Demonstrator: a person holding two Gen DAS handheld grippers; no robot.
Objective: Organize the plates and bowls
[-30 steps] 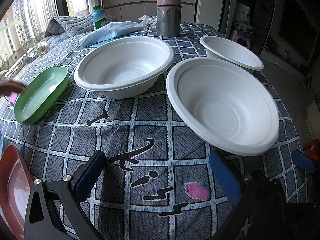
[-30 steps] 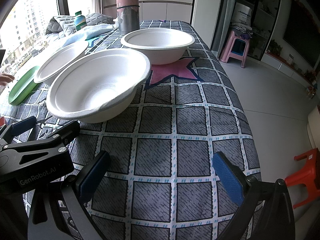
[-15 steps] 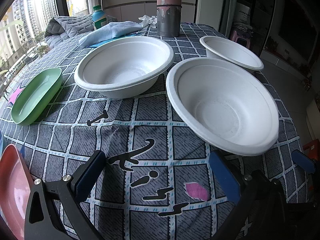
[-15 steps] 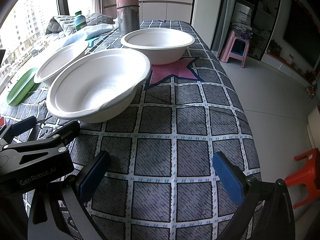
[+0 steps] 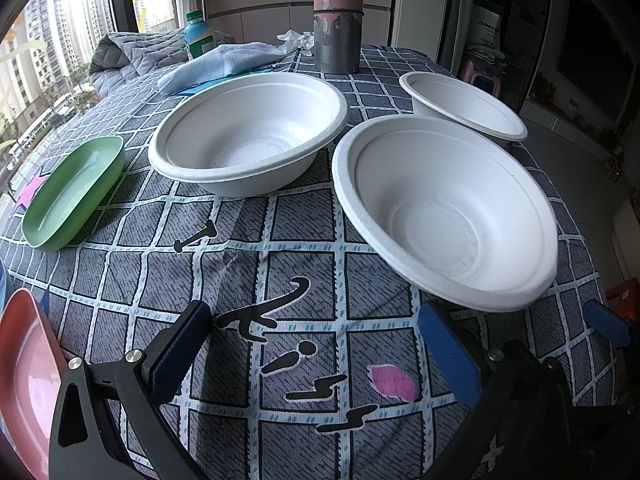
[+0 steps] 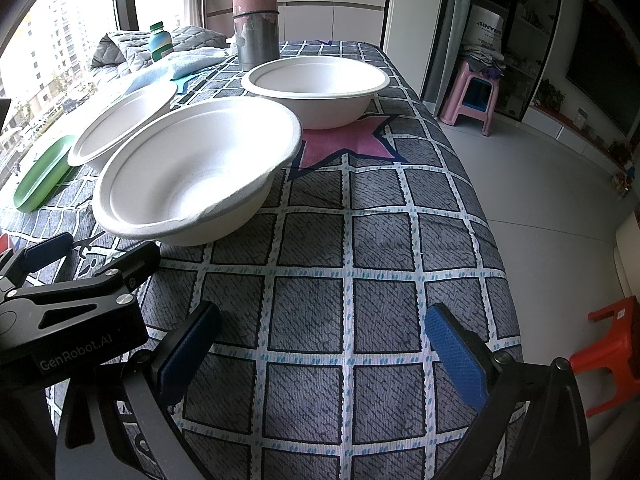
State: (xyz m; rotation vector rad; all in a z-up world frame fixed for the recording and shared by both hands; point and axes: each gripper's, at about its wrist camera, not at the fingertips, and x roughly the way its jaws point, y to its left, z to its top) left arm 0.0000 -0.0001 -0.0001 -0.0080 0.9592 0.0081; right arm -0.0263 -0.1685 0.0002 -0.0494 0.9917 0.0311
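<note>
A: Going left to right, what lies on the desk (image 5: 304, 240)?

B: At the near left edge a red plate (image 5: 24, 364), beyond it a green plate (image 5: 72, 188), both apart from everything else. Then three white bowls: the left bowl (image 5: 248, 136) in the middle, the near bowl (image 5: 440, 208) to its right, and the far bowl (image 5: 464, 108) behind that one. Nothing is stacked yet.

A: And the two tools?

B: The left gripper (image 5: 316, 356) hovers over bare cloth short of the near bowl, jaws spread wide and empty. The right gripper (image 6: 320, 348) is to its right, near the desk's right edge, jaws likewise apart, holding nothing.

A: What might go wrong?

B: These bowls look light and thin-walled. I judge a pinch on the rim could crumple it, or let the bowl swing and slip. The near bowl's rim in the right wrist view (image 6: 200, 176) already looks chipped. Pushing instead of lifting may drag the checked cloth (image 6: 360, 216) and shift neighbouring bowls toward the right edge.
</note>
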